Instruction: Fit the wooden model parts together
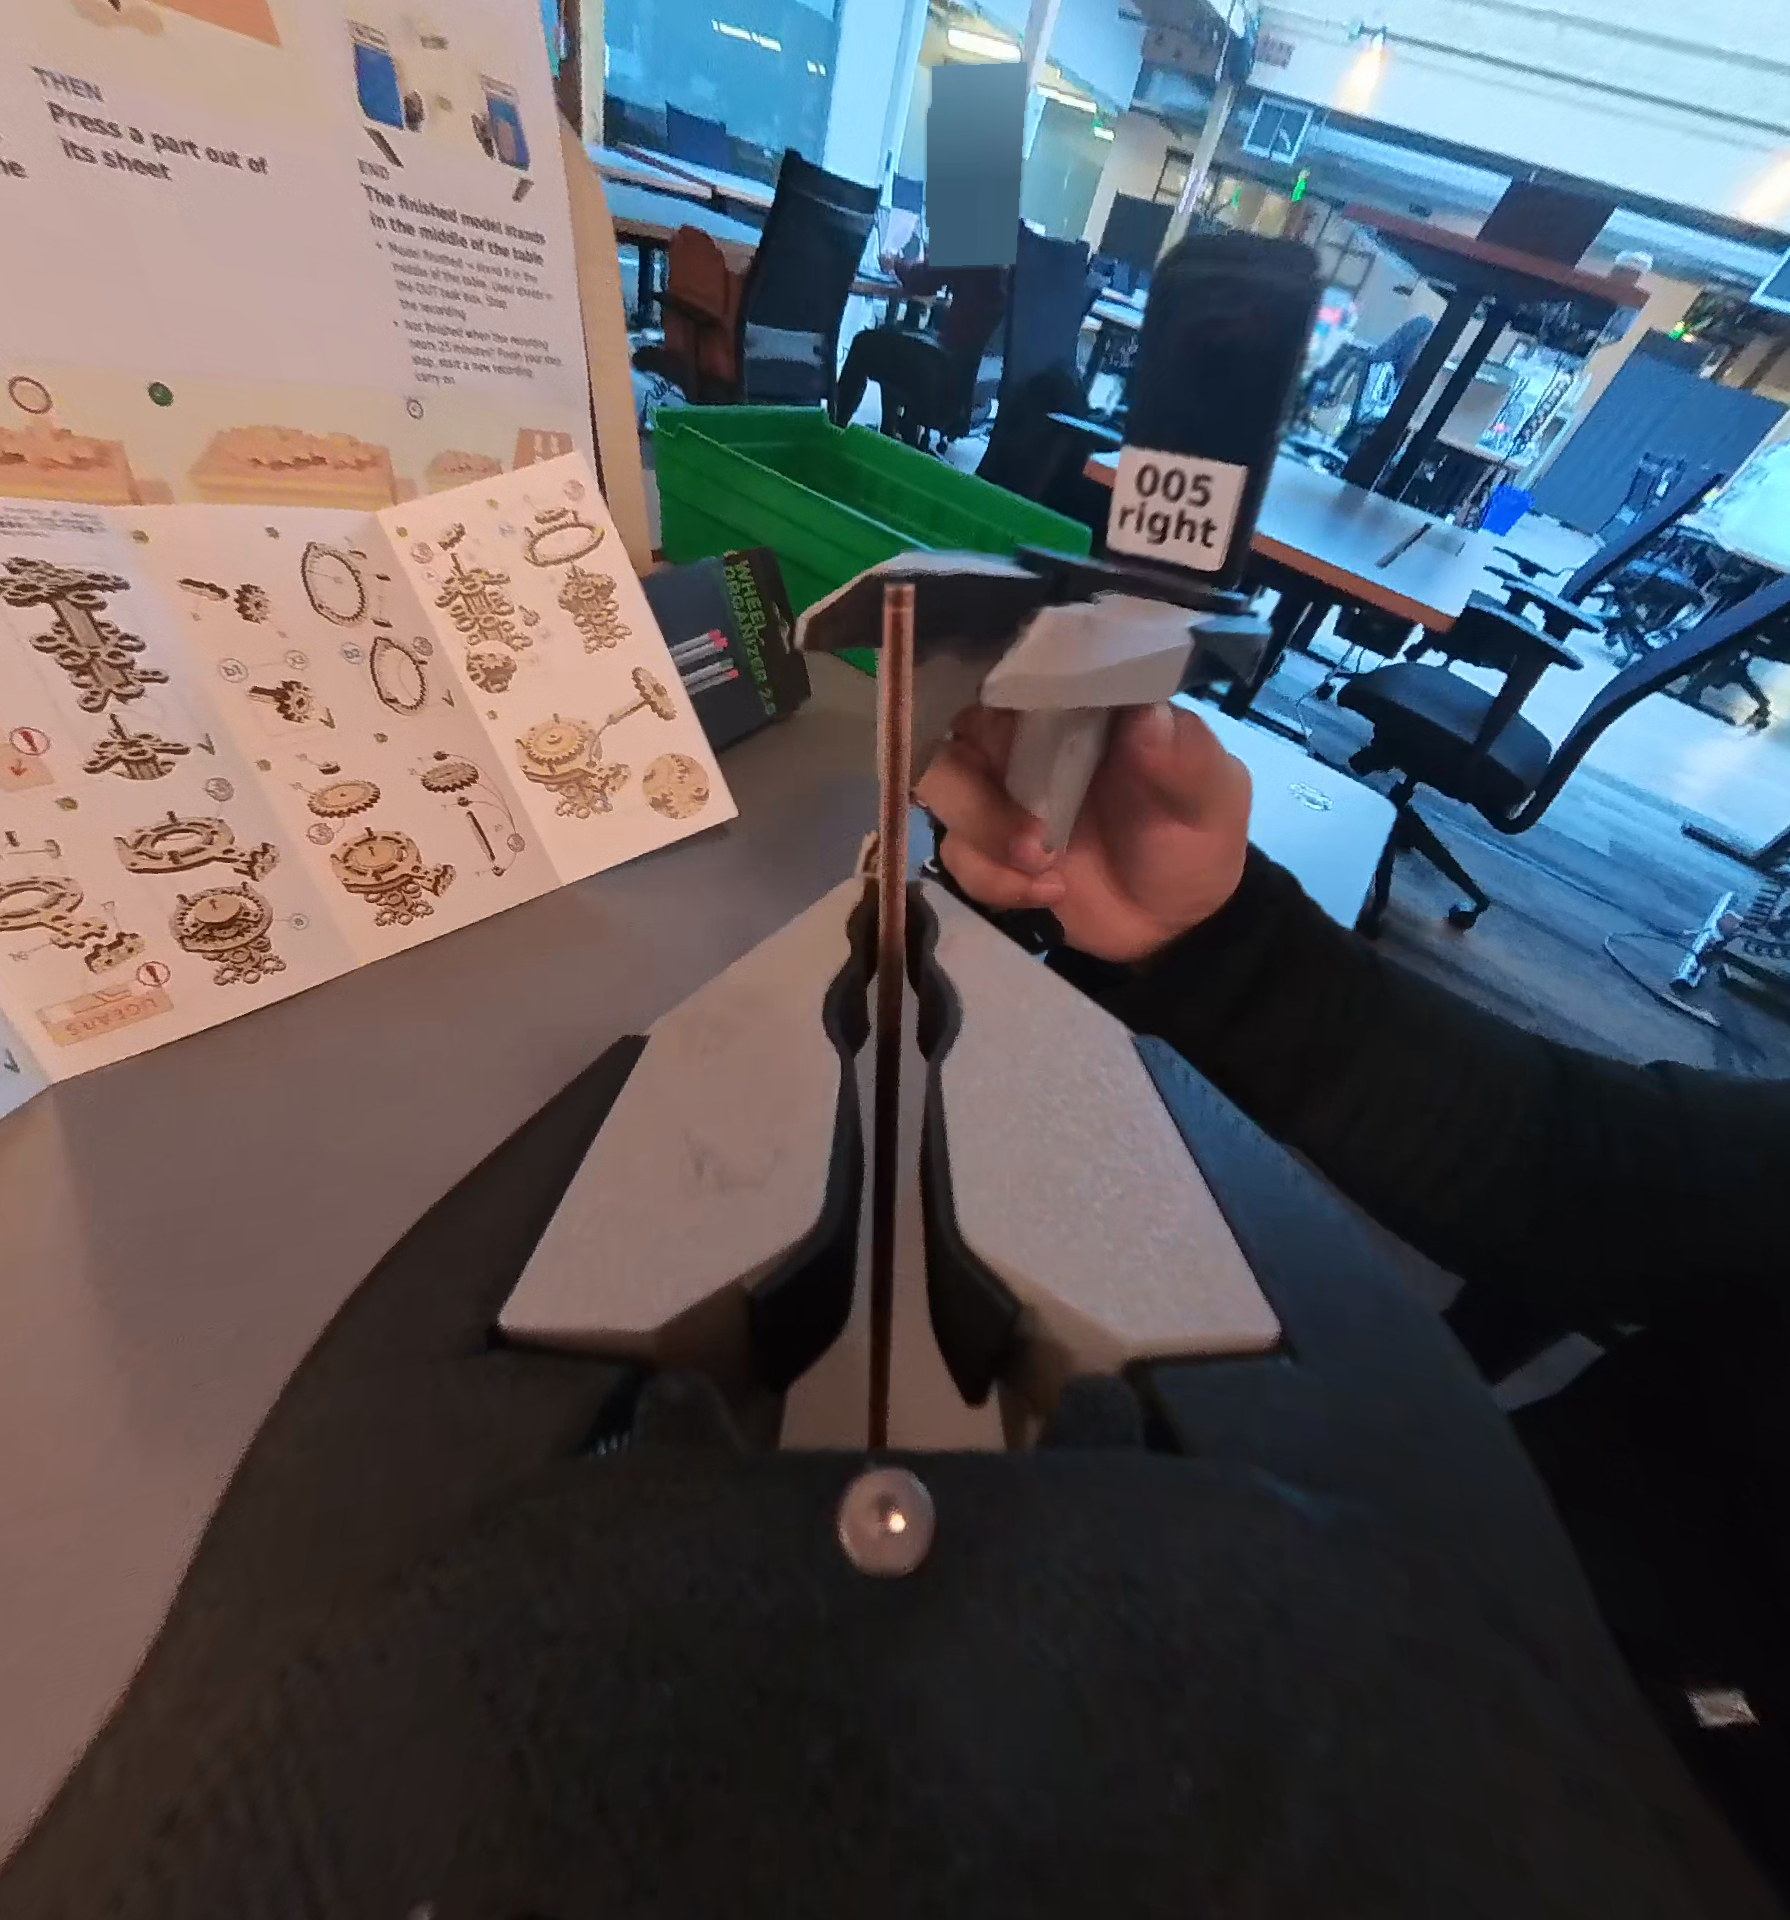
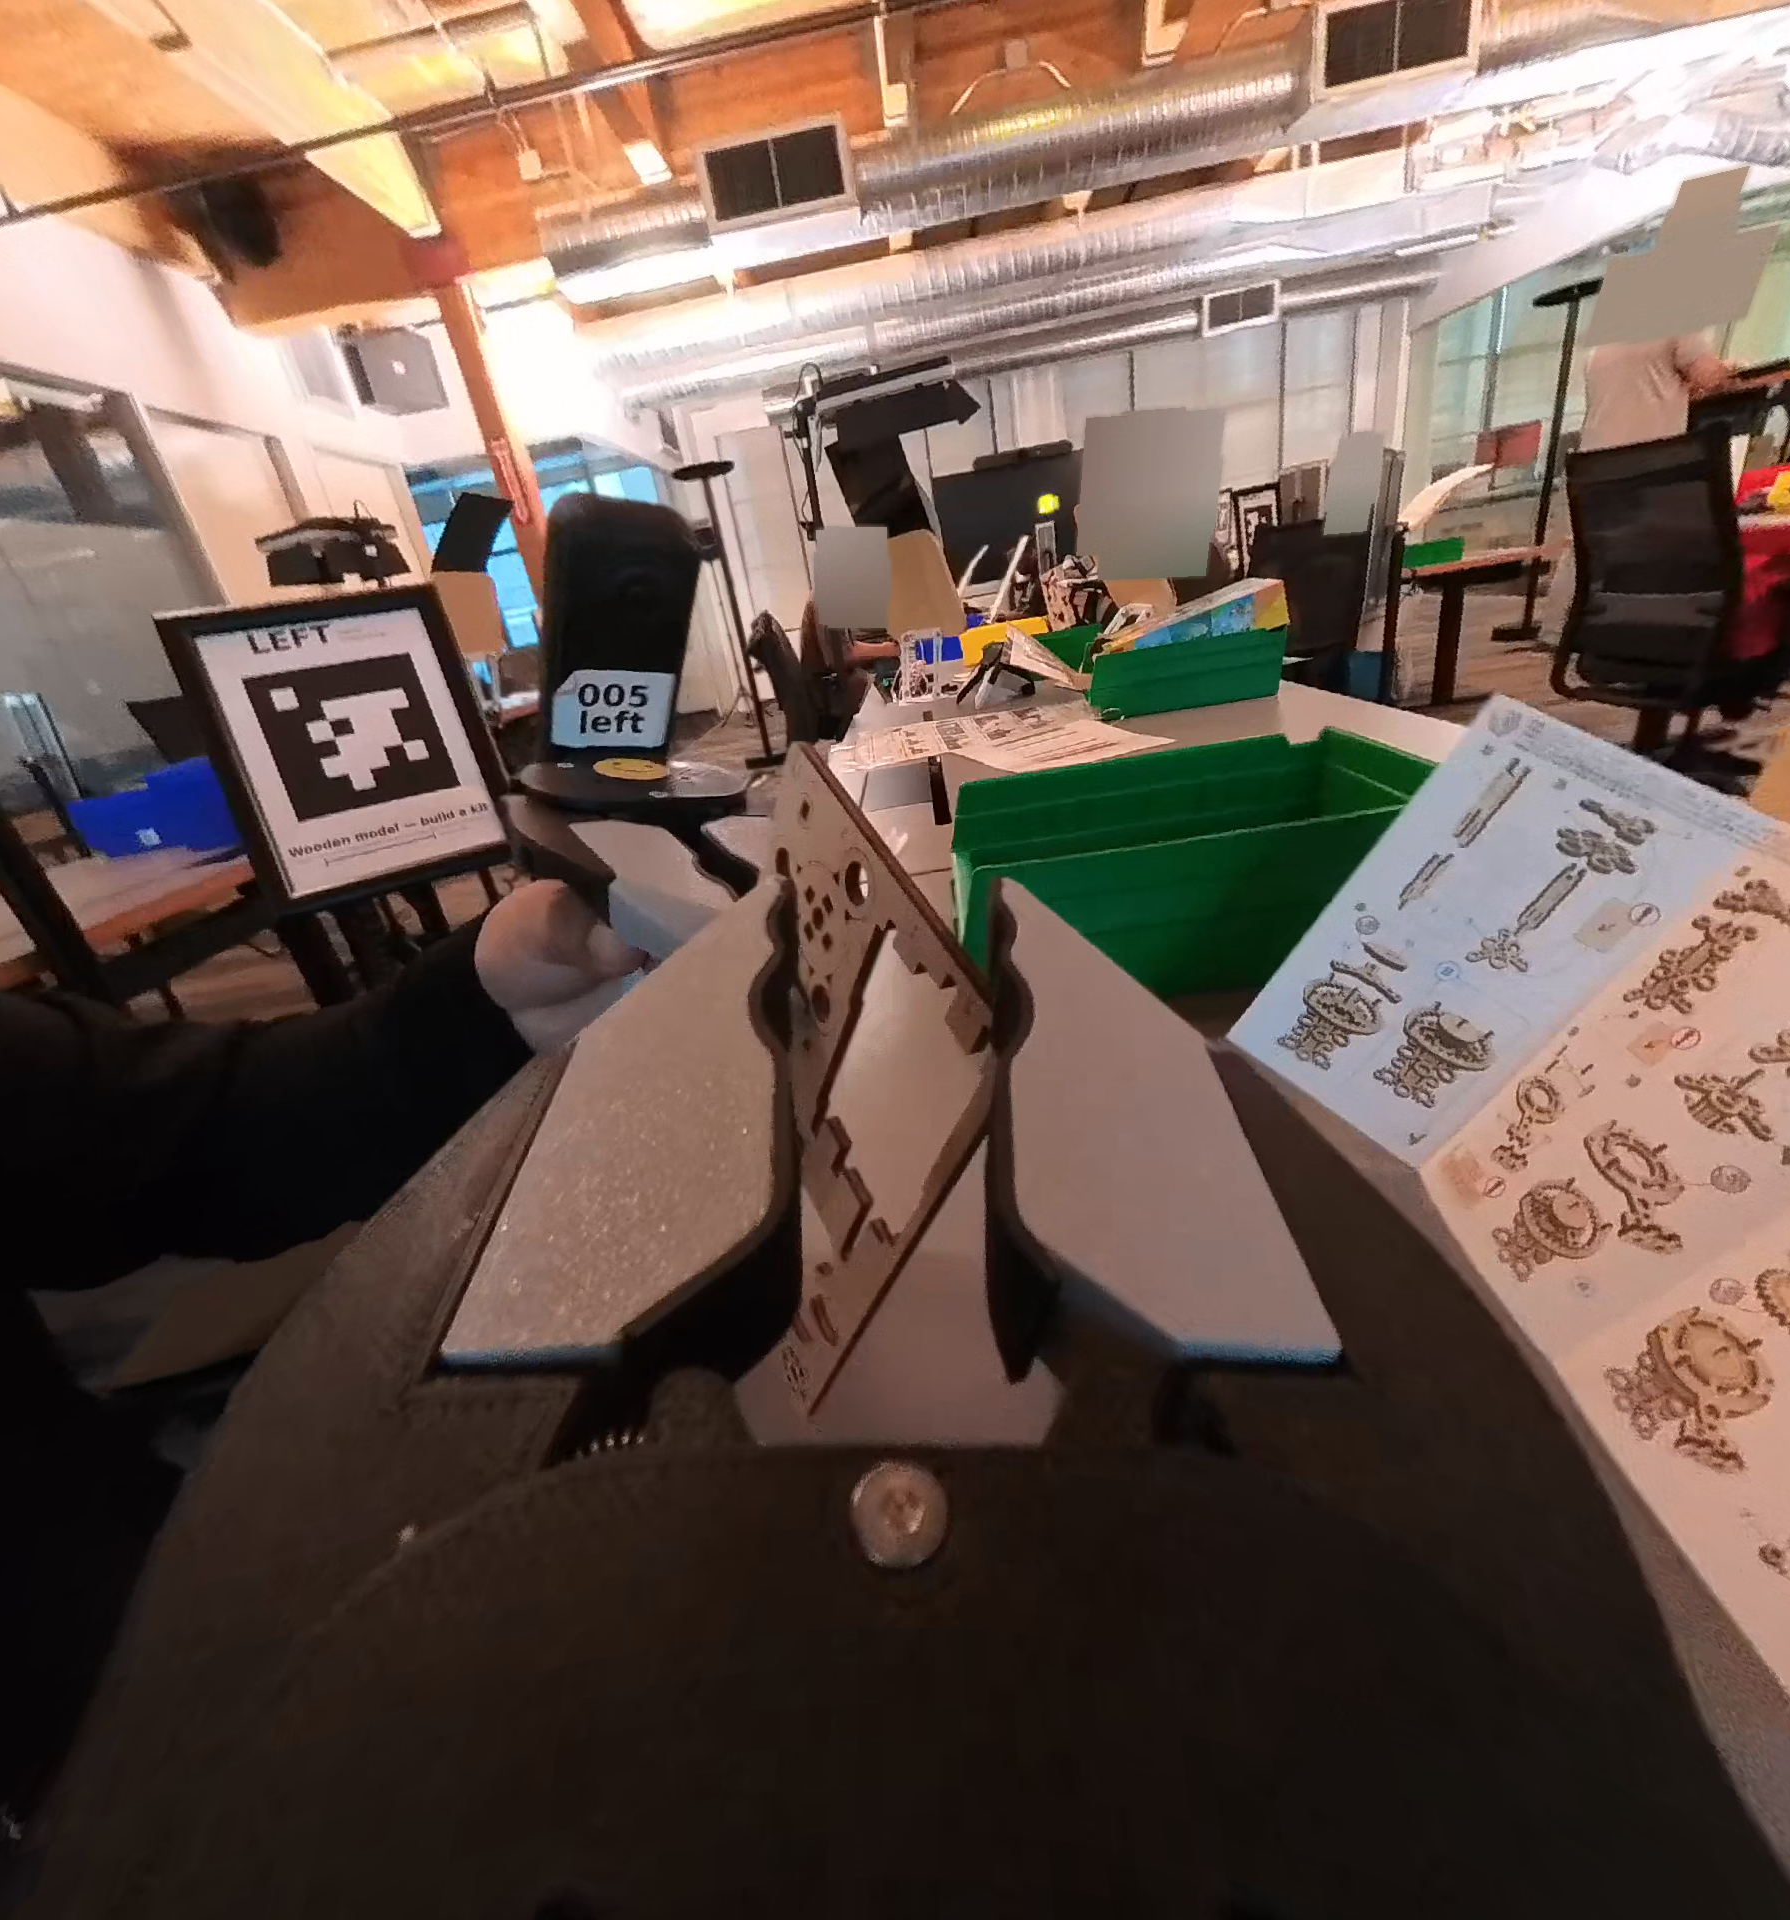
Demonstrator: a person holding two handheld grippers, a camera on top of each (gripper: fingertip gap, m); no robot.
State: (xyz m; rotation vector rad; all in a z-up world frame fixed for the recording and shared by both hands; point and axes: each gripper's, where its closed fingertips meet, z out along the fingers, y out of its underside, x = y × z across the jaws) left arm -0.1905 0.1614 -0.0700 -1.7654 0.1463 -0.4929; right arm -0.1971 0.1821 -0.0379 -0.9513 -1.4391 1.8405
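Observation:
A thin wooden parts sheet (image 1: 891, 748) with several cut-outs shows edge-on in the left wrist view. My left gripper (image 1: 886, 894) is shut on its lower part and holds it upright above the table. My right gripper (image 1: 964, 644) straddles the sheet's top edge. In the right wrist view the sheet (image 2: 818, 831) runs slantwise between the jaws of my right gripper (image 2: 891, 904), which stand apart; one sheet corner touches the right finger (image 2: 1078, 1091). My left gripper (image 2: 704, 883) shows behind the sheet, to the left.
A folded instruction leaflet (image 1: 299, 727) leans at the left on the grey table (image 1: 195, 1195) and also shows in the right wrist view (image 2: 1597, 1091). Behind stand a green bin (image 1: 818, 478), a small dark box (image 1: 735, 644) and a framed marker sign (image 2: 340, 748). Office chairs and desks lie beyond. Left tips to right tips: about 4 cm.

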